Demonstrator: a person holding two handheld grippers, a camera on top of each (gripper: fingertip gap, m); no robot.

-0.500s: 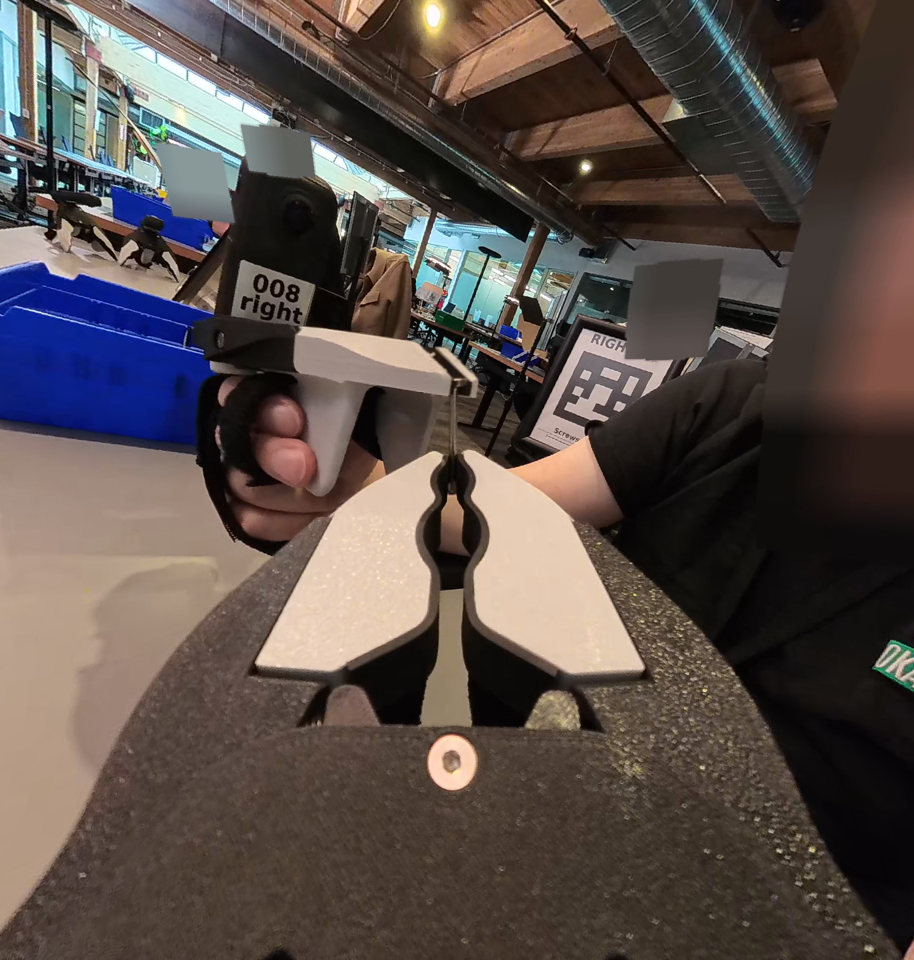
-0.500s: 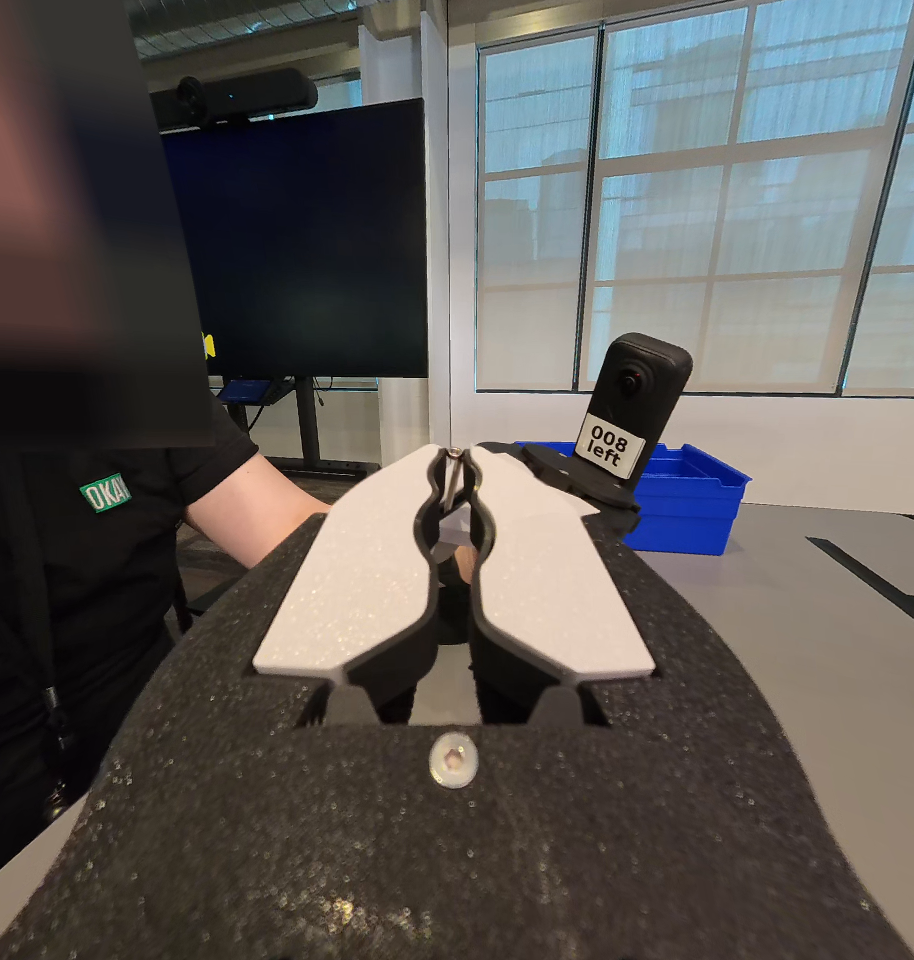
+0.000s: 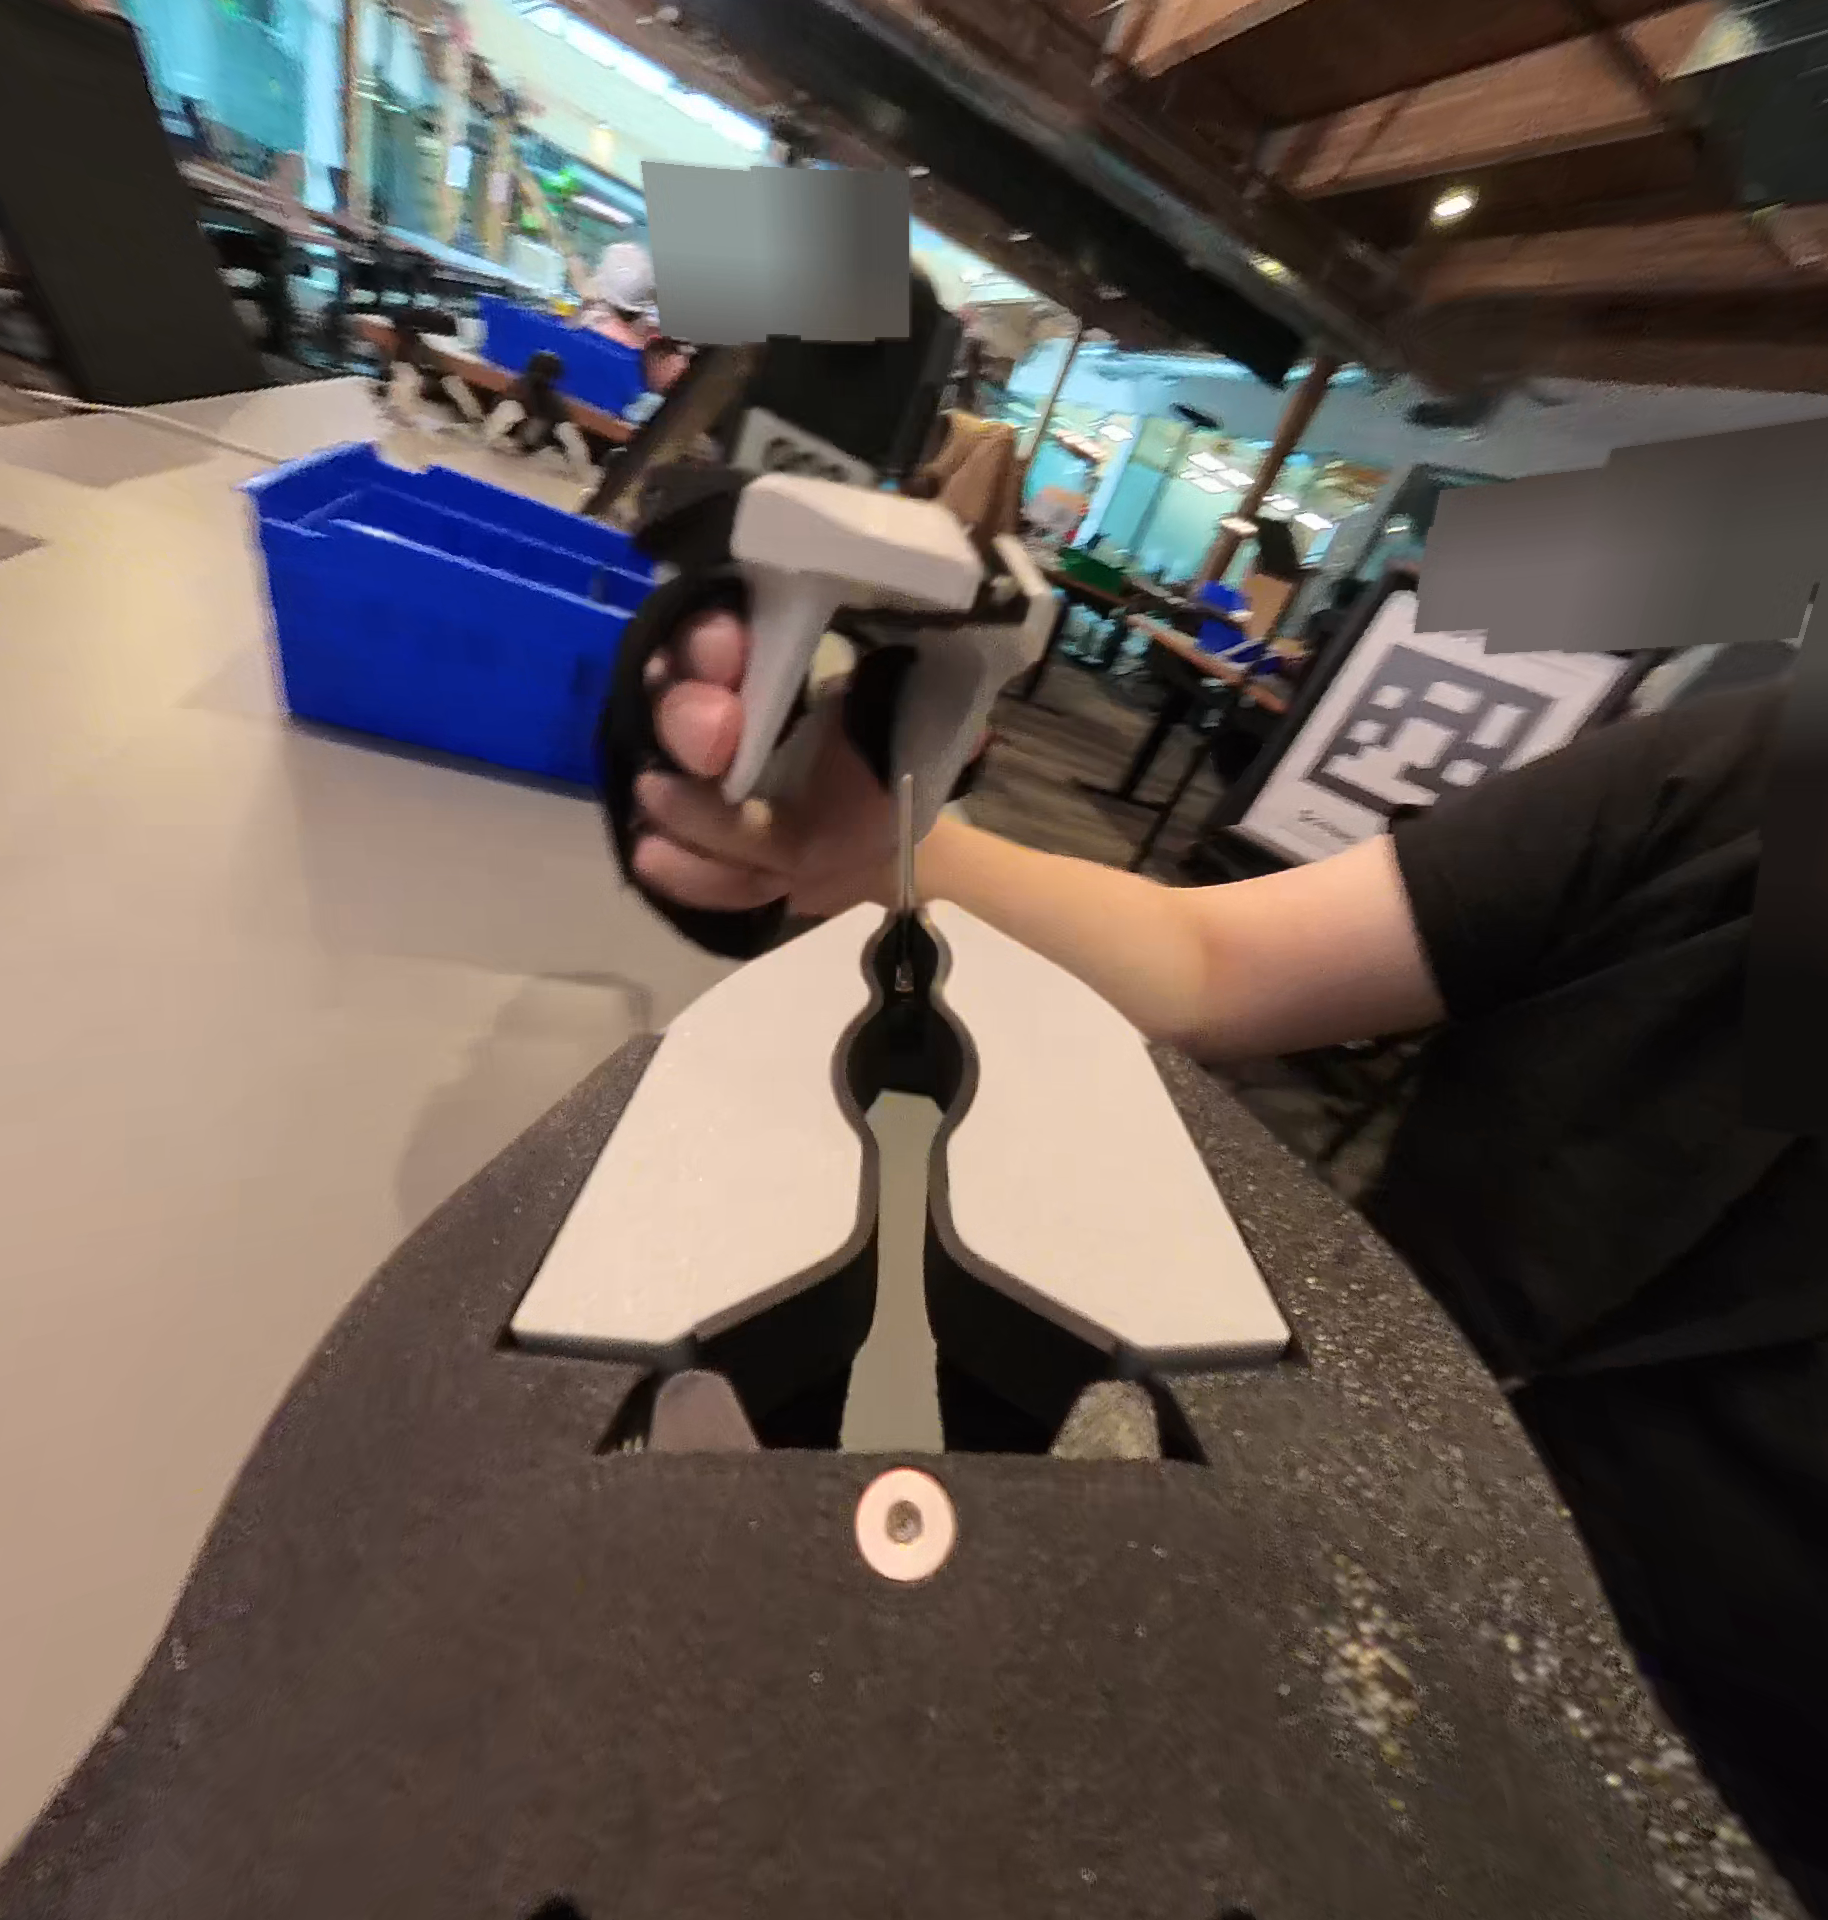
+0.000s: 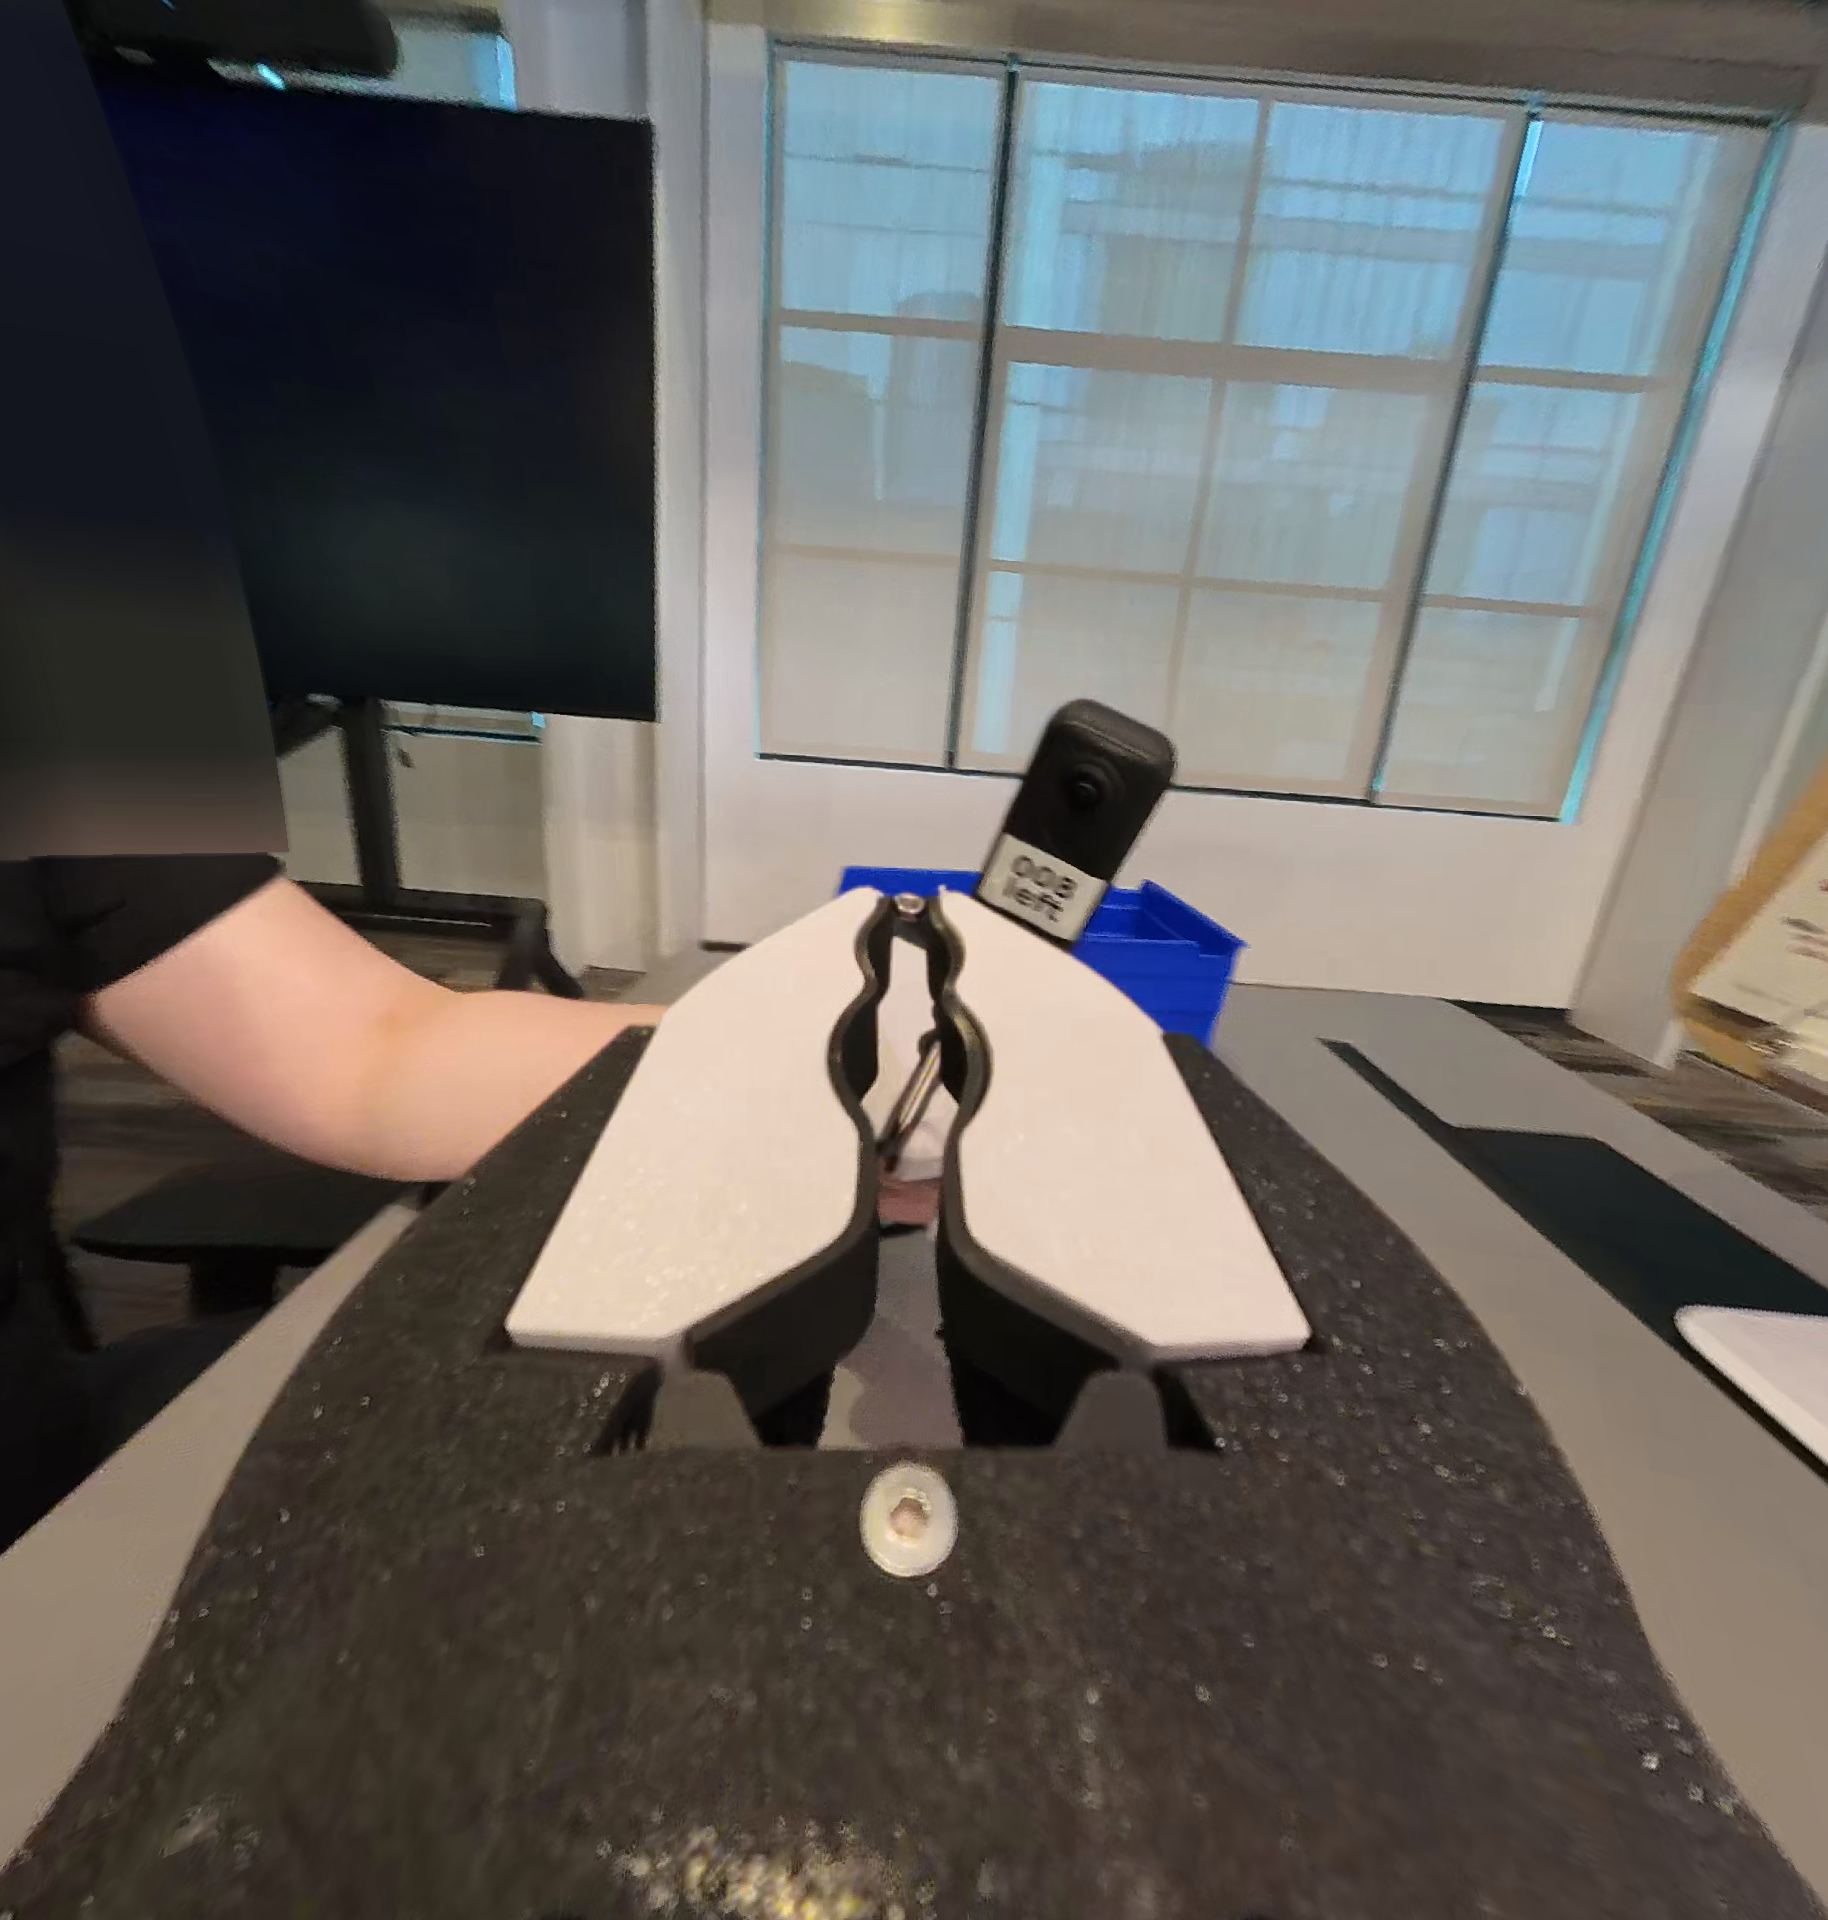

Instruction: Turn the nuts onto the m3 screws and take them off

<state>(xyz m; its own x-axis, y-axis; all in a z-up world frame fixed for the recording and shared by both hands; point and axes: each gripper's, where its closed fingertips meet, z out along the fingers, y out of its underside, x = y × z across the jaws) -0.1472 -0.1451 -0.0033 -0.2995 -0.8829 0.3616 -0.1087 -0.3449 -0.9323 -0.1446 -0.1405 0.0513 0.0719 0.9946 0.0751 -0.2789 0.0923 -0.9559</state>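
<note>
The left tongs pinch the screw upright by its lower end while the right tongs clench the nut clear of it, so any tilt on rejoining could cross-thread it or drop the nut onto the tabletop.

My left gripper has a coarse, matt black speckled body and smooth, faintly glittering white plastic fingers. The thin screw at frame centre looks like bare, shiny metal. The bin at upper left is glossy blue plastic on a smooth matt grey table. Ceiling beams at upper right are brown wood.
</note>
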